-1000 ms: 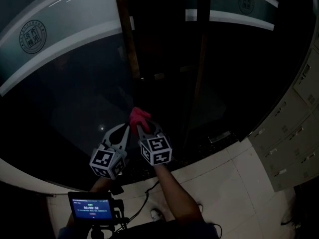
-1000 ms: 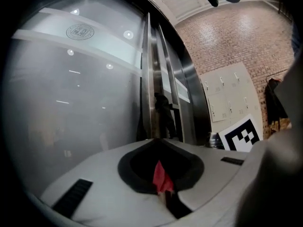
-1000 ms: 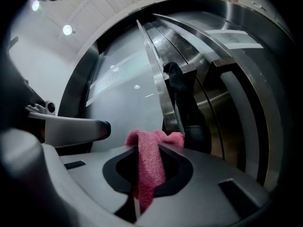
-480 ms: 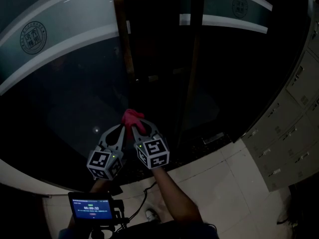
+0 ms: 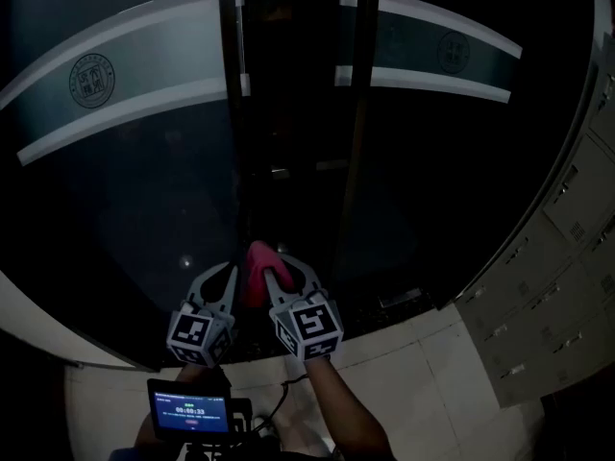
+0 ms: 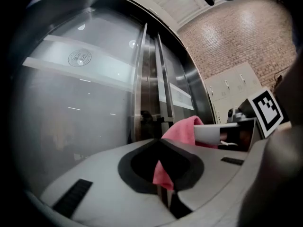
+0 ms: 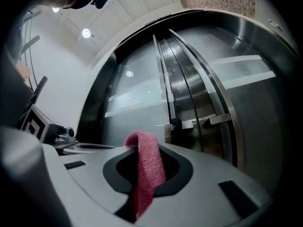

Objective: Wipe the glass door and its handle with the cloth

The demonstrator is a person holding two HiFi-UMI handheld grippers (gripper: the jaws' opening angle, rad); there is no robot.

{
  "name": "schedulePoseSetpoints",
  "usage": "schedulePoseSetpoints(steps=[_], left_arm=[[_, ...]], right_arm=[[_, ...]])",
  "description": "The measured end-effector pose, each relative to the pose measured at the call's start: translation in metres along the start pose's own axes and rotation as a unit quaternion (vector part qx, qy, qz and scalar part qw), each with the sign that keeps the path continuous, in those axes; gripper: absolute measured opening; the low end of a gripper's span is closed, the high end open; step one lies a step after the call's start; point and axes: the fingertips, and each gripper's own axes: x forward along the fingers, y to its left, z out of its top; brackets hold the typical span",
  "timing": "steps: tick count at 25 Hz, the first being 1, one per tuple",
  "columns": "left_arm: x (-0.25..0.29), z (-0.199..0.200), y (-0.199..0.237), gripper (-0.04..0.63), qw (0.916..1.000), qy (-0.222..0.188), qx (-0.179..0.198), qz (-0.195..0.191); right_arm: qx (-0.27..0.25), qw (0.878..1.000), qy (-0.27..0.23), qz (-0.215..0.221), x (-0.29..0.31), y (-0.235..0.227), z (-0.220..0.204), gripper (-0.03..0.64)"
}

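A pink cloth (image 5: 256, 269) hangs between my two grippers, low in the head view, in front of the dark glass door (image 5: 144, 209). My left gripper (image 5: 223, 279) is shut on one end of the cloth (image 6: 163, 174). The rest of it rises toward the right gripper's finger. My right gripper (image 5: 281, 275) is shut on a fold of the cloth (image 7: 146, 169), which stands up between its jaws. Tall metal door handles (image 5: 232, 113) run upright along the middle seam and show ahead of the jaws in both gripper views (image 6: 140, 79) (image 7: 164, 84). Neither gripper touches the glass.
A frosted band with a round emblem (image 5: 91, 77) crosses the glass. Grey lockers (image 5: 567, 257) line the right wall. Pale floor tiles (image 5: 432, 382) lie below the door's threshold. A small lit screen (image 5: 197, 411) sits at the person's waist.
The grippers and the cloth sit a little lower in the head view, and the door's middle seam has come to the centre. Both grippers kept hold of the cloth.
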Motion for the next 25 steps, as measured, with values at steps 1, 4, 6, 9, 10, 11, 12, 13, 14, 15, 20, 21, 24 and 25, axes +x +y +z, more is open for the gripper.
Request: schedulePoseSetpoints(steps=[1, 4, 6, 9, 10, 11, 12, 13, 14, 15, 20, 21, 24, 25], left_arm=[[-0.006, -0.001, -0.008, 0.011, 1.0, 0.001, 0.005, 0.005], [-0.025, -0.001, -0.034, 0.011, 0.9995, 0.005, -0.003, 0.031], [-0.038, 0.002, -0.06, 0.011, 0.9989, 0.004, -0.01, 0.045], [-0.056, 0.011, -0.107, 0.011, 0.9987, 0.0, 0.001, 0.051], [-0.062, 0.015, -0.122, 0.011, 0.9986, -0.002, 0.008, 0.053], [-0.067, 0.019, -0.134, 0.011, 0.9984, -0.004, 0.014, 0.055], [-0.073, 0.023, -0.146, 0.011, 0.9982, -0.005, 0.016, 0.057], [-0.077, 0.028, -0.157, 0.011, 0.9981, -0.006, 0.011, 0.06], [-0.082, 0.031, -0.166, 0.009, 0.998, -0.007, 0.003, 0.063], [-0.087, 0.032, -0.171, 0.011, 0.9976, -0.009, -0.003, 0.068], [-0.103, 0.042, -0.196, 0.009, 0.9976, -0.006, 0.01, 0.068], [-0.105, 0.045, -0.201, 0.009, 0.9979, -0.005, 0.009, 0.064], [-0.112, 0.048, -0.206, 0.009, 0.9986, 0.001, 0.007, 0.052], [-0.114, 0.047, -0.205, 0.009, 0.9987, 0.003, 0.004, 0.05]], right_arm=[[-0.002, 1.0, -0.002, 0.006, -0.015, 0.0, 0.008, 0.032], [-0.015, 1.0, -0.007, 0.026, -0.064, -0.004, 0.03, 0.032], [-0.029, 0.999, -0.007, 0.046, -0.098, -0.004, 0.039, 0.032], [-0.053, 0.996, 0.005, 0.074, -0.145, 0.0, 0.048, 0.032], [-0.054, 0.995, 0.009, 0.083, -0.158, 0.002, 0.051, 0.032], [-0.052, 0.995, 0.011, 0.09, -0.169, 0.003, 0.052, 0.032], [-0.049, 0.994, 0.012, 0.097, -0.18, 0.004, 0.052, 0.032], [-0.047, 0.994, 0.012, 0.102, -0.189, 0.004, 0.051, 0.032], [-0.047, 0.993, 0.012, 0.107, -0.197, 0.005, 0.051, 0.032], [-0.047, 0.993, 0.012, 0.112, -0.205, 0.007, 0.053, 0.032], [-0.041, 0.991, -0.002, 0.125, -0.23, 0.019, 0.07, 0.032], [-0.039, 0.992, -0.004, 0.123, -0.234, 0.02, 0.072, 0.032], [-0.037, 0.993, -0.008, 0.11, -0.239, 0.022, 0.078, 0.032], [-0.037, 0.994, -0.009, 0.106, -0.24, 0.024, 0.079, 0.032]])
